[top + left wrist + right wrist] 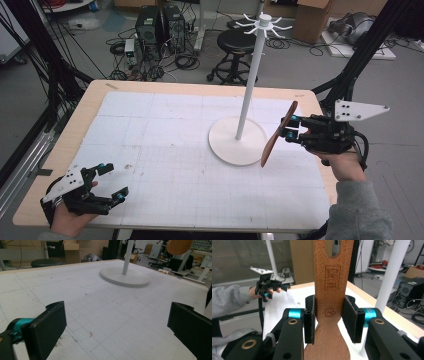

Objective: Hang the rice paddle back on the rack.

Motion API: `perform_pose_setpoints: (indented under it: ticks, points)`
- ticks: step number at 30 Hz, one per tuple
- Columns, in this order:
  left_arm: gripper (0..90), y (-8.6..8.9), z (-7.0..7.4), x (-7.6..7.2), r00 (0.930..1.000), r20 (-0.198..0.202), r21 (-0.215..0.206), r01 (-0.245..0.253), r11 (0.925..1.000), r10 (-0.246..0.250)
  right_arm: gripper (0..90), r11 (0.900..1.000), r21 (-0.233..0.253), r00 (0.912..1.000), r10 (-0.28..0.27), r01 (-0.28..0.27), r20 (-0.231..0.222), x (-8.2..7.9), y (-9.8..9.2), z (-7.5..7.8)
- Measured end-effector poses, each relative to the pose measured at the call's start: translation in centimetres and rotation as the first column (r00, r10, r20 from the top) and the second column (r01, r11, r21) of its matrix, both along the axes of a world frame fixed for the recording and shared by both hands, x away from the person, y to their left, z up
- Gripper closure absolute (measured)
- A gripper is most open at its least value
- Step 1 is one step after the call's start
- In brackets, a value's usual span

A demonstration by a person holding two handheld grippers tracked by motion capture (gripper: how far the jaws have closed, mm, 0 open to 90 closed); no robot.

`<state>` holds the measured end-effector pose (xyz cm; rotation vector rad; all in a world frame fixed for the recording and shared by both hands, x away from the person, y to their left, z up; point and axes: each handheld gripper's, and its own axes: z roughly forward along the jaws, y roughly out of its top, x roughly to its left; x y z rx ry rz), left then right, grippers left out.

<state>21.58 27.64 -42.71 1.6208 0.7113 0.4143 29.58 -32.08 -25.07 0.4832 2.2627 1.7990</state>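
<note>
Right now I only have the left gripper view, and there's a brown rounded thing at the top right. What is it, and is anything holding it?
Observer: A wooden spatula. The right gripper is shut on its neck.
Operator: Is it lying on the table?
Observer: No, it's held in the air, tilted, beside the white stand.
Operator: What's on top of that stand?
Observer: A ring of white hooks, all bare.

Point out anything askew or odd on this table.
Nothing looks damaged or spilled. The brown wooden spatula hangs tilted above the table, clamped in the right gripper beside the white hook stand. The left gripper is open.
</note>
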Motion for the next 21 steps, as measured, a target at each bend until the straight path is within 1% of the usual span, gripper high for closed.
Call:
perform_pose_setpoints:
  ticks: [1,3,4,5,7,8,9,12,14,18,19,21]
  points:
    - [2.6,0.0,0.0,0.0,1.0000,0.000,-0.003,0.000,1.0000,0.000,64.1,1.000,-0.001,1.0000,-0.003,0.003,0.006,0.2,-0.1,0.1]
    - [2.6,0.0,0.1,-0.1,1.0000,0.002,-0.002,0.004,1.0000,-0.004,64.1,1.000,0.000,1.0000,-0.008,0.008,0.003,0.3,-0.1,0.3]
    - [2.6,-0.1,0.1,-0.1,1.0000,0.002,-0.011,0.004,0.9999,-0.004,64.1,1.000,-0.002,1.0000,-0.009,0.009,0.002,0.4,-0.2,0.4]
    - [2.6,-0.1,0.2,-0.1,0.9999,0.006,-0.007,0.010,0.9999,-0.010,64.1,1.000,-0.002,0.9996,-0.026,0.026,-0.001,0.8,-0.4,0.7]
    - [2.6,-0.2,0.2,-0.2,0.9998,0.006,-0.011,0.017,0.9998,-0.017,64.1,1.000,-0.004,0.9996,-0.028,0.028,-0.007,1.0,-0.5,0.9]
    - [2.6,-0.2,0.2,-0.1,0.9998,0.006,-0.007,0.019,0.9998,-0.019,64.1,0.999,-0.007,0.9988,-0.049,0.049,-0.009,1.4,-0.7,1.3]
    - [2.6,-0.3,0.2,-0.1,0.9998,0.004,-0.013,0.018,0.9998,-0.018,64.0,0.998,-0.008,0.9985,-0.054,0.054,-0.006,1.6,-0.8,1.4]
    - [2.6,-0.2,0.1,0.0,0.9998,0.002,-0.010,0.017,0.9998,-0.017,64.1,0.997,0.001,0.9973,-0.074,0.074,-0.003,2.0,-1.0,2.0]
    - [2.6,-0.2,0.1,-0.1,0.9999,0.003,-0.013,0.017,0.9998,-0.017,64.1,0.997,0.011,0.9968,-0.080,0.080,-0.009,2.2,-1.0,2.4]
    - [2.6,-0.1,0.2,-0.1,0.9998,0.006,-0.013,0.017,0.9998,-0.017,64.1,0.995,0.011,0.9953,-0.096,0.097,-0.009,2.8,-0.9,2.9]
    - [2.6,-0.1,0.2,-0.1,0.9999,0.002,-0.022,0.014,0.9997,-0.014,64.1,0.994,0.011,0.9941,-0.107,0.107,-0.013,3.1,-0.9,3.1]
    - [2.6,-0.1,0.2,0.0,0.9999,0.002,-0.024,0.015,0.9996,-0.015,64.1,0.994,0.012,0.9937,-0.111,0.111,-0.012,3.3,-0.9,3.2]
